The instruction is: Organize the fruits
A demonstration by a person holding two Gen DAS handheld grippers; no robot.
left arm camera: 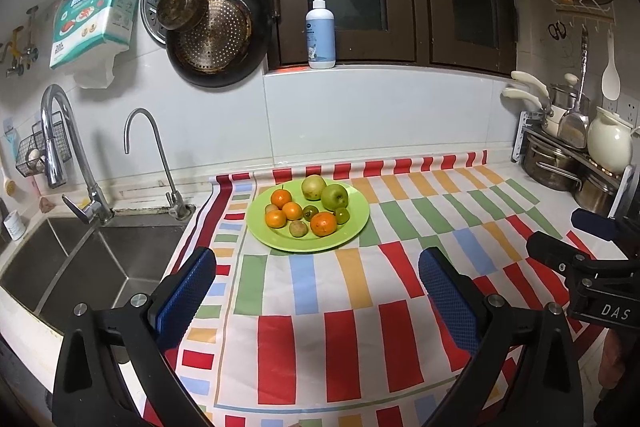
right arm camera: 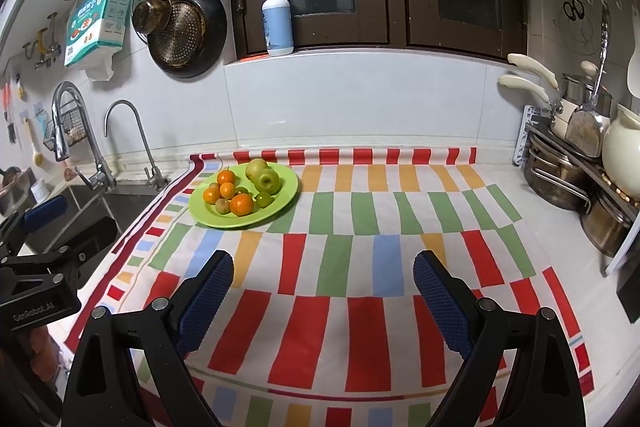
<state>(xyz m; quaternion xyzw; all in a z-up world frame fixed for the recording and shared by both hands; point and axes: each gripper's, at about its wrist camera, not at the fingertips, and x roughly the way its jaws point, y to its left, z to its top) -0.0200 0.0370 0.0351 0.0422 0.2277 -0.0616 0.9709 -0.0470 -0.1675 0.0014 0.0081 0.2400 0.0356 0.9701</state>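
Fruit [left arm camera: 307,209] gathered on a green plate [left arm camera: 356,227] near the back left of a striped cloth [left arm camera: 360,307], close to the sink [left arm camera: 80,267]. Four oranges [left arm camera: 323,223] grouped toward the front and left; two larger green apples [left arm camera: 335,195] at the back, touching each other; several small green and brownish fruits [left arm camera: 298,228] tucked between. No fruit visible on the cloth outside the plate.

Left claw [left arm camera: 316,291] spread wide, holding nothing, hovering low over the cloth, well short of the plate. Right claw [right arm camera: 324,287] likewise wide open and empty, over the middle of the cloth, plate off to its front left.

Same layout consistent with either fruit collected onto the plate as an end state, or a mixed heap awaiting sorting by kind. Not settled by these views; no second dish visible.

For any pick from this heap:
- Approach from above and front, fingers straddling one fruit only.
- Prefer outer pieces such as the front orange; inner small fruits sit wedged among neighbours.
- Close gently; round skins likely to roll or slip from flat pads.
- Lift straight up before travelling, to avoid nudging neighbours off the shallow rim.
- Keep the second claw clear of the path; free to steady the plate edge if the plate slides on the cloth.

Risk: apples probably heavy enough to shift the plate when bumped.
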